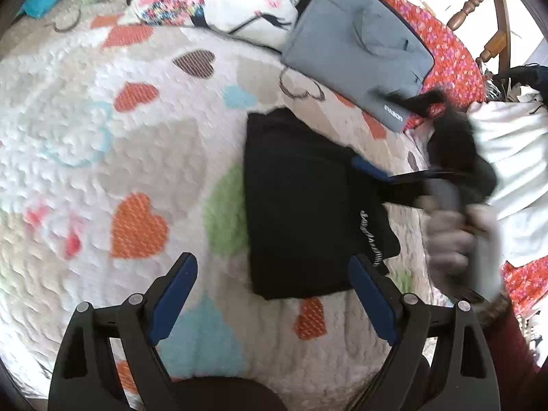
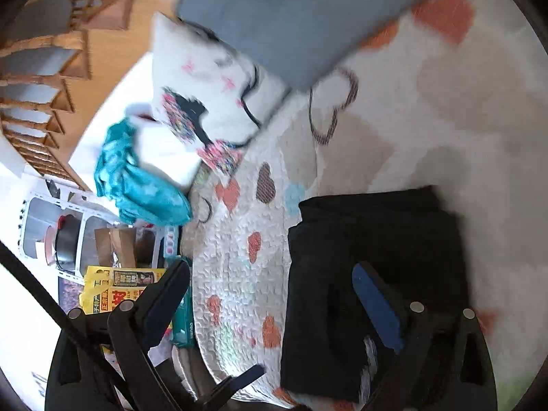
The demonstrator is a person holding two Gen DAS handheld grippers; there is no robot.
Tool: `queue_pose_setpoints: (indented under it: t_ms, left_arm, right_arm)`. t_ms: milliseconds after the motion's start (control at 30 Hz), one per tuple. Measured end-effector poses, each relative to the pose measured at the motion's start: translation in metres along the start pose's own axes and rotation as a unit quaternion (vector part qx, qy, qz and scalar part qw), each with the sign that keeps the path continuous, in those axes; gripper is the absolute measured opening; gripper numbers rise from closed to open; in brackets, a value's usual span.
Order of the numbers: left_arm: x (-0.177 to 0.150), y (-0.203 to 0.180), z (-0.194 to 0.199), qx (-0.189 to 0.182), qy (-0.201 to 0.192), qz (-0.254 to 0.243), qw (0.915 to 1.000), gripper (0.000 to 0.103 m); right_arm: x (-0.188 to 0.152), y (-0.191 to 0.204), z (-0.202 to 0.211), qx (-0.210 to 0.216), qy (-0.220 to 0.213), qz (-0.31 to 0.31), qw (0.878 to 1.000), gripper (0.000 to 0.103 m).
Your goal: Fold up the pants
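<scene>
The left tool [image 1: 272, 275] hangs spread wide and empty over the heart-print quilt [image 1: 102, 144], the folded black pants [image 1: 301, 205] just ahead to its right, where the right tool [image 2: 270, 284], also spread, hovers above them.

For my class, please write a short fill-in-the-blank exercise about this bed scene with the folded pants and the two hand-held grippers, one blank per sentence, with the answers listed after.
1. The folded pants are ____ in colour.
2. The quilt under the pants is printed with coloured ____.
3. The jaws of the left gripper stand ____, with nothing between them.
4. The flat case beyond the pants is ____.

Missing words: black; hearts; open; grey
</scene>
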State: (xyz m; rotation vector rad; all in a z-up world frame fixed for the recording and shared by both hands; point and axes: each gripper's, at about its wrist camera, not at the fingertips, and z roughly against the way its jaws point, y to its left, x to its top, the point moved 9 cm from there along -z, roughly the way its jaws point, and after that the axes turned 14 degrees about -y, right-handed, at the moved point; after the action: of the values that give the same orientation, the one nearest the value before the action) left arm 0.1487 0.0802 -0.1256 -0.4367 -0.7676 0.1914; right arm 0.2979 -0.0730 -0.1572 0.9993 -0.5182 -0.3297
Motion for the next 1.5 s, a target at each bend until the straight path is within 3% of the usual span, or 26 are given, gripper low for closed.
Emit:
queue_pose_setpoints:
  t_ms: [67, 167, 333, 533, 667, 833, 1000, 1100, 1133, 1167, 1233, 1267, 1300, 1500]
  left_arm:
    - [0.005, 0.005, 0.006, 0.006, -0.006, -0.004, 1.0, 0.089]
    - [0.011, 0.007, 0.015, 0.012, -0.018, -0.009, 0.9997, 0.089]
    - [0.013, 0.0, 0.026, 0.022, -0.036, -0.018, 0.9989, 0.089]
    - [0.02, -0.013, 0.023, -0.024, -0.029, 0.015, 0.9992, 0.089]
    - [0.027, -0.009, -0.022, -0.05, 0.009, 0.042, 0.9978, 0.089]
    - [0.027, 0.011, -0.091, -0.075, 0.066, 0.097, 0.9903, 0.089]
    - [0.046, 0.008, -0.132, -0.082, 0.06, 0.068, 0.9925, 0.089]
    - [0.05, -0.01, -0.145, -0.113, 0.067, 0.058, 0.9897, 0.089]
    - [0.048, -0.015, -0.148, -0.118, 0.07, 0.055, 0.989, 0.082]
    - [0.046, -0.019, -0.149, -0.118, 0.07, 0.05, 0.9893, 0.066]
    - [0.045, -0.026, -0.146, -0.129, 0.074, 0.051, 0.9875, 0.051]
    - [0.049, -0.027, -0.143, -0.131, 0.069, 0.055, 0.9874, 0.048]
    - [0.053, -0.03, -0.14, -0.132, 0.064, 0.057, 0.9875, 0.047]
    - [0.095, -0.044, -0.138, -0.132, 0.029, 0.052, 0.9894, 0.043]
  right_arm:
    - [0.007, -0.02, -0.014, -0.037, -0.008, -0.008, 0.999, 0.089]
    - [0.005, 0.001, 0.008, -0.021, -0.035, 0.018, 0.999, 0.09]
    - [-0.024, 0.011, 0.071, -0.067, -0.058, 0.11, 0.99, 0.095]
    - [-0.051, -0.043, 0.123, -0.112, -0.059, 0.085, 0.988, 0.096]
    - [-0.04, -0.069, 0.116, -0.104, -0.06, 0.06, 0.991, 0.096]
    - [-0.023, -0.088, 0.089, -0.087, -0.048, 0.049, 0.994, 0.096]
    - [-0.011, -0.081, 0.058, -0.043, -0.041, 0.056, 0.997, 0.097]
    - [-0.014, -0.07, 0.039, -0.02, -0.034, 0.07, 0.997, 0.099]
    - [-0.015, -0.067, 0.034, -0.021, -0.033, 0.079, 0.996, 0.099]
    - [-0.018, -0.063, 0.031, -0.02, -0.029, 0.088, 0.996, 0.099]
    - [-0.02, -0.058, 0.031, 0.001, -0.016, 0.072, 0.997, 0.088]
    - [-0.021, -0.056, 0.03, 0.012, -0.01, 0.062, 0.998, 0.069]
    - [-0.021, -0.051, 0.032, 0.027, -0.003, 0.057, 0.998, 0.064]
    - [0.006, -0.011, 0.044, 0.044, -0.034, 0.096, 0.994, 0.061]
